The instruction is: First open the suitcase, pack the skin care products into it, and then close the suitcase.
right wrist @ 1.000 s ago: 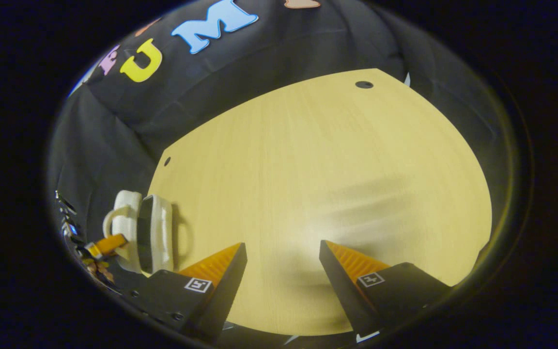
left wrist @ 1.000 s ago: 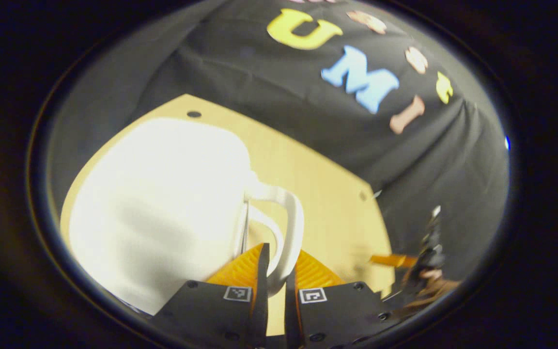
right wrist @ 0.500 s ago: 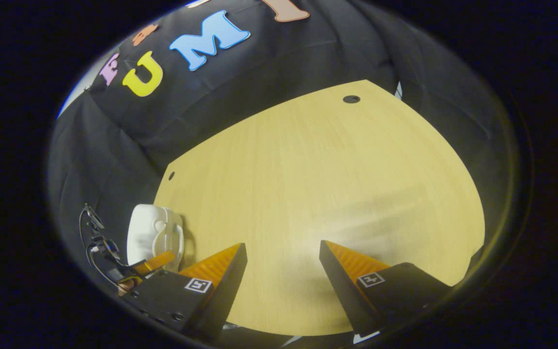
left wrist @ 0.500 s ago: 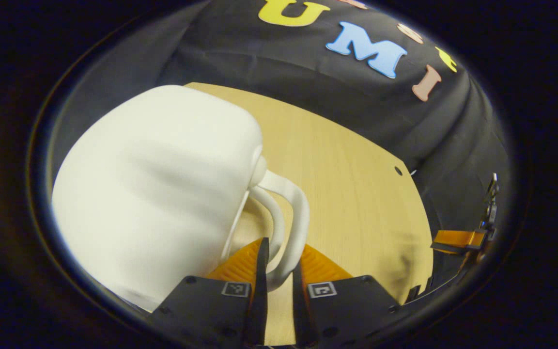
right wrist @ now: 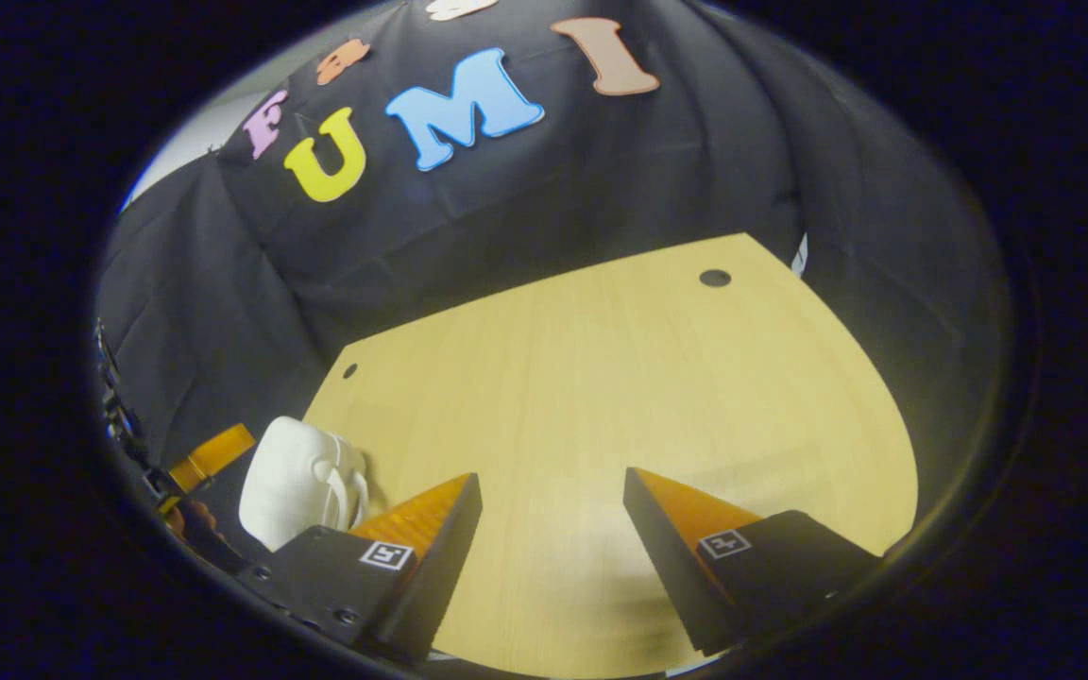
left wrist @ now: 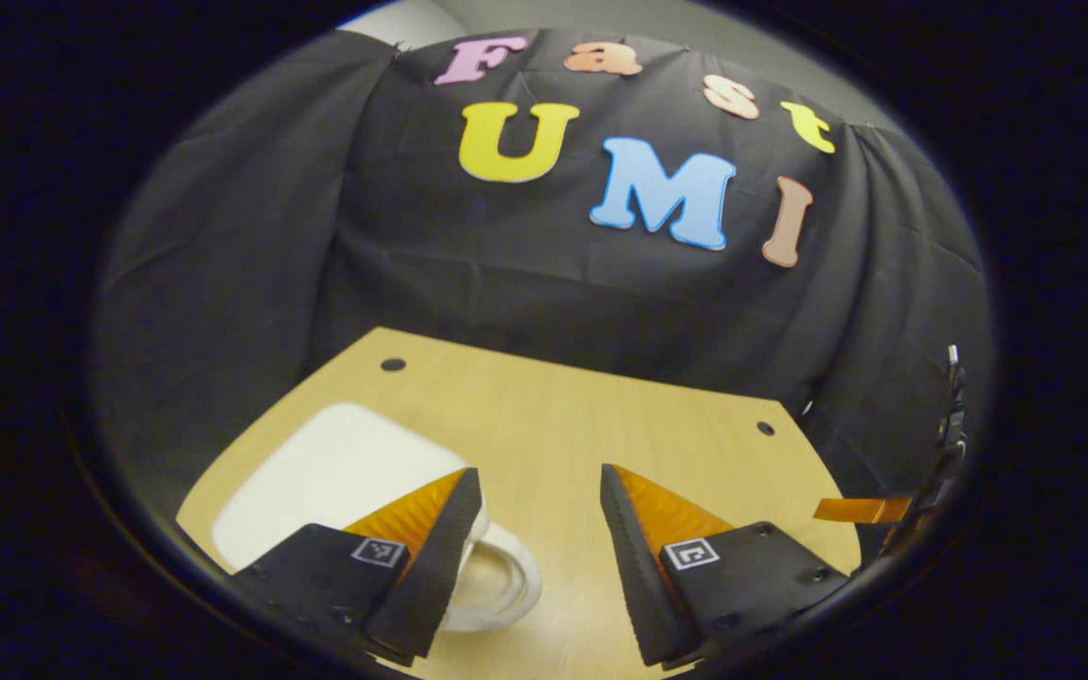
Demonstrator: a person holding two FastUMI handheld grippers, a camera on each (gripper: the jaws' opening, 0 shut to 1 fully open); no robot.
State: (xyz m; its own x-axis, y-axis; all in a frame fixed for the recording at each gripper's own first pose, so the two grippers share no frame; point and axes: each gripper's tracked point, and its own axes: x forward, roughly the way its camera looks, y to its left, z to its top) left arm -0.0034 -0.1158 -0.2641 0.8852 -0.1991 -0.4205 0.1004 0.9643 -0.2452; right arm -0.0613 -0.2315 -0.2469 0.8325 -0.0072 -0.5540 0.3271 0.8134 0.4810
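A small white suitcase (left wrist: 336, 472) lies on the wooden table (left wrist: 601, 416) at the lower left of the left gripper view, its looped handle (left wrist: 511, 586) pointing toward me. My left gripper (left wrist: 536, 472) stands open just above and behind that handle, touching nothing. In the right gripper view the same suitcase (right wrist: 294, 477) sits at the table's left edge with its two halves together. My right gripper (right wrist: 552, 477) hangs open over bare table (right wrist: 601, 378), well to the right of the case. No skin care products can be seen.
The table has small dark holes (left wrist: 393, 364) near its corners and ends at the black cloth wall behind. The other gripper's finger (left wrist: 870, 510) pokes in at the right of the left gripper view. Bare wood stretches right of the suitcase.
My left gripper was shut on the suitcase handle; it has let go, opened wide and drawn back, and the case now lies lower on the table. The right gripper stayed open.
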